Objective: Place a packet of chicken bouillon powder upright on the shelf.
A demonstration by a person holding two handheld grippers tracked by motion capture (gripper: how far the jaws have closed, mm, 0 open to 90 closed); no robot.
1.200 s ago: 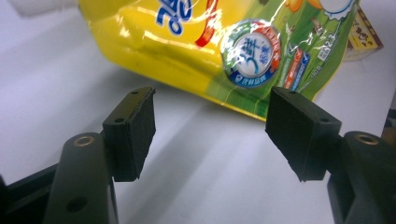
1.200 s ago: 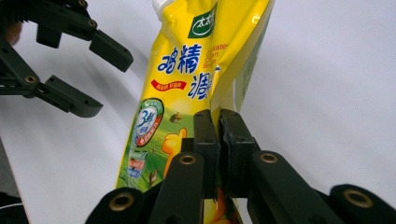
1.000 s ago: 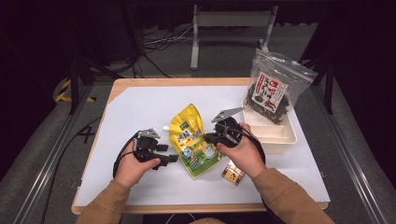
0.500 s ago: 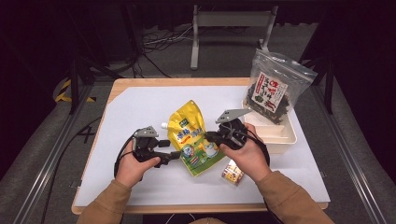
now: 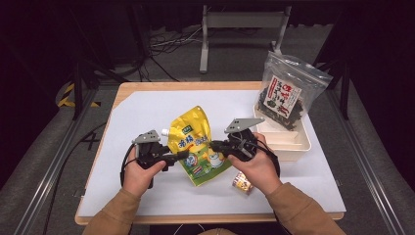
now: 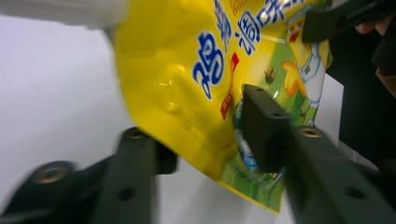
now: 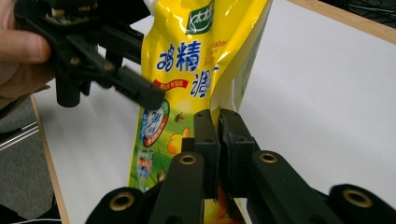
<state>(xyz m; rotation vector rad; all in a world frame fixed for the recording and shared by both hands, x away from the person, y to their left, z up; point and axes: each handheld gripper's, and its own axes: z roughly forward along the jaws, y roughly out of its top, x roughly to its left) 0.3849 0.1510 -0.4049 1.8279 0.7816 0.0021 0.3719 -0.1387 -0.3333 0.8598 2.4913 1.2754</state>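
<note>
High view: the pouch (image 5: 198,145) lies near the middle of the white mat (image 5: 147,117), spout end away from the person, held between both grippers. It is a soft, glossy yellow stand-up bag with blue lettering, a green printed scene low down and a white spout (image 5: 165,132) at its upper left corner; the film creases and catches the light.

The right gripper (image 5: 215,145) has its jaws pressed together on the pouch's right edge; in the right gripper view the two black pads pinch the side seam (image 7: 218,122), so that edge is lifted and kept taut. I judge this grip serves to steady the bag while the other side is taken.

The left gripper (image 5: 183,154) comes at the pouch's left edge. Its jaws have just been closing, and in the left gripper view the film (image 6: 196,79) runs between them: one pad (image 6: 261,126) lies against the printed face, the other (image 6: 163,158) sits under the lower edge, with a gap remaining, so the pinch does not look complete.

Both grippers are hard black plastic with brass-coloured screws.

Just beside the person's right hand (image 5: 257,166) stands a small jar (image 5: 242,182). Farther right, a white tray (image 5: 298,142) props up a clear bag (image 5: 288,93) of dark dried food with a red-and-white label. The mat covers a wooden table (image 5: 186,86).
</note>
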